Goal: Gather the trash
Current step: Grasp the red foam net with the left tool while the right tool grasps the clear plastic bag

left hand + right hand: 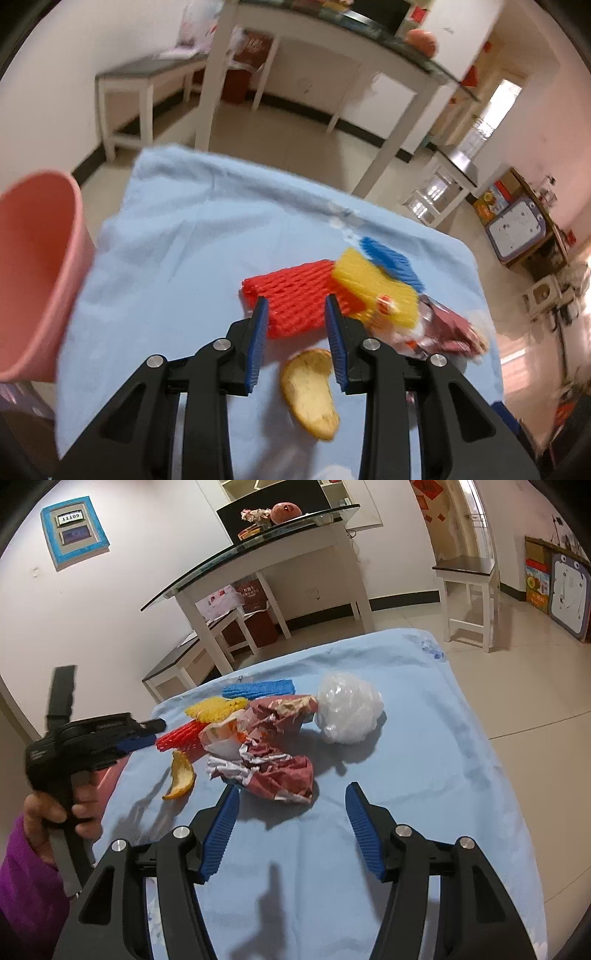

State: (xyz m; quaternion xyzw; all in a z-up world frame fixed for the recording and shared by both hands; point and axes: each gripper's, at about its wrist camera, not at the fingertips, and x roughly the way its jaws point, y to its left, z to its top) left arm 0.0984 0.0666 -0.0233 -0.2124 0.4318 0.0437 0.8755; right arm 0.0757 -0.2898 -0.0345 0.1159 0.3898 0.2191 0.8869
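A heap of trash lies on the table's light blue cloth: a red foam net, a yellow foam net, a blue foam net, a crumpled red and white wrapper, an orange peel and a white plastic bag. My left gripper hovers open at the red net's near end, pads not pressing it. My right gripper stands open just before the wrapper, holding nothing.
A pink bin stands at the table's left edge. A hand in a purple sleeve holds the left gripper. Beyond the table are a white glass-topped desk, a low bench, a white stool and tiled floor.
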